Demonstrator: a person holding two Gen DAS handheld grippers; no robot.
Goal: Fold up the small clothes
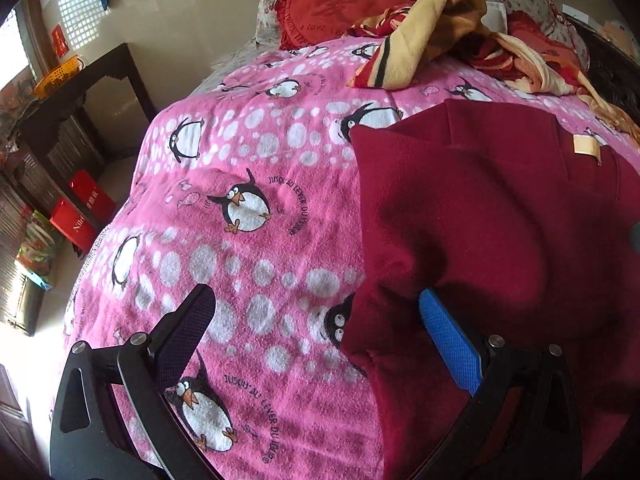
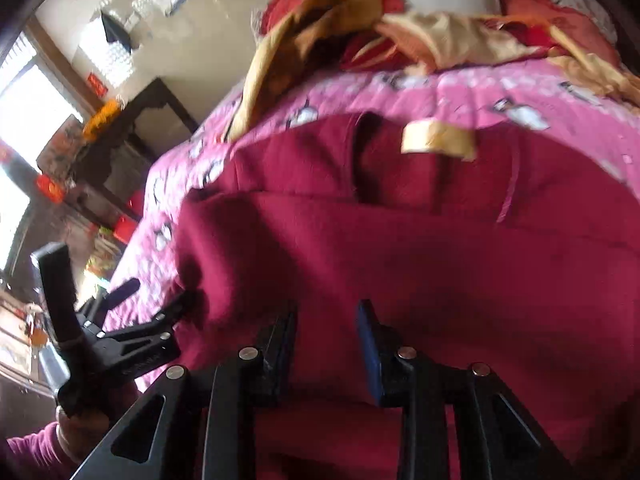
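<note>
1. Jaws of the right gripper (image 2: 326, 312) stand narrowly apart just above the maroon garment (image 2: 400, 248), nothing between them.
2. Left gripper (image 1: 316, 300) gapes wide at that garment's left edge, its blue pad against the cloth.
3. Maroon garment lies on the pink penguin blanket (image 1: 240, 152).
4. Beyond the garment sit a yellow-red blanket (image 1: 432, 24) and a red cushion (image 1: 320, 4).
</note>
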